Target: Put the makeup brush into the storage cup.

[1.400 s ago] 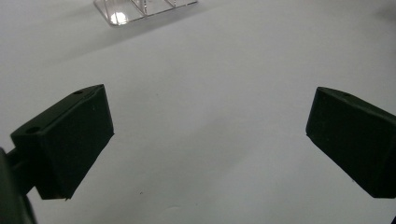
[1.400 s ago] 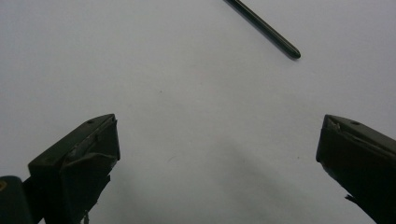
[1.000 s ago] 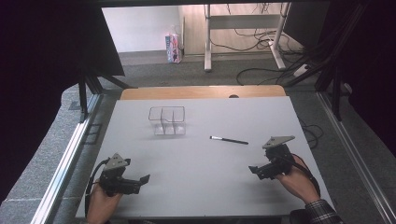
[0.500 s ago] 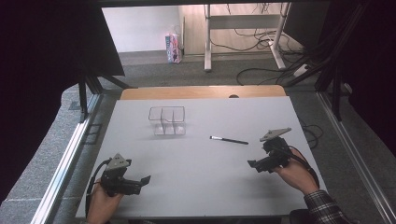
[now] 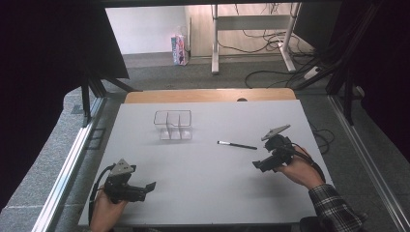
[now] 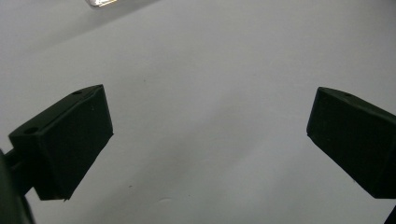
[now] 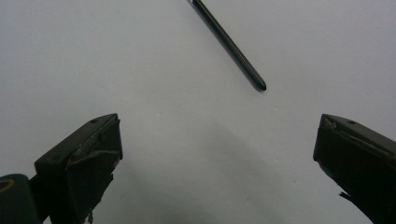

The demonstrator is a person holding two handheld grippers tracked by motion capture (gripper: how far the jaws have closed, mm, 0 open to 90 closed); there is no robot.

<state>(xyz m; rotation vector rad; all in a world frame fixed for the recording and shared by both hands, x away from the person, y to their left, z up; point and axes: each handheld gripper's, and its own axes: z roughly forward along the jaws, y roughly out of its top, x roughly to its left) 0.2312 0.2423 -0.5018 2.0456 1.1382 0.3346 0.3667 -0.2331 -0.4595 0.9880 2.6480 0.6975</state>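
Across bare grey table (image 5: 203,193), right gripper (image 7: 215,154) gaping near pen (image 7: 229,44) mid-frame, best closed squarely across barrel; left gripper (image 6: 205,140) likewise agape.

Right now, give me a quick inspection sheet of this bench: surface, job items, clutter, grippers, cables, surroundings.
Surface: white table top, flat, with a wooden strip along its far edge.
Job's things: black pen lying flat, ahead of the right gripper; clear divided organizer standing mid-table, empty.
Clutter: nothing seen.
Grippers: left gripper open over bare table; right gripper open, its jaws pointed toward the pen, not touching it.
Cables: loose cables on the floor beyond the table.
Surroundings: carton on the floor; desk frame behind.
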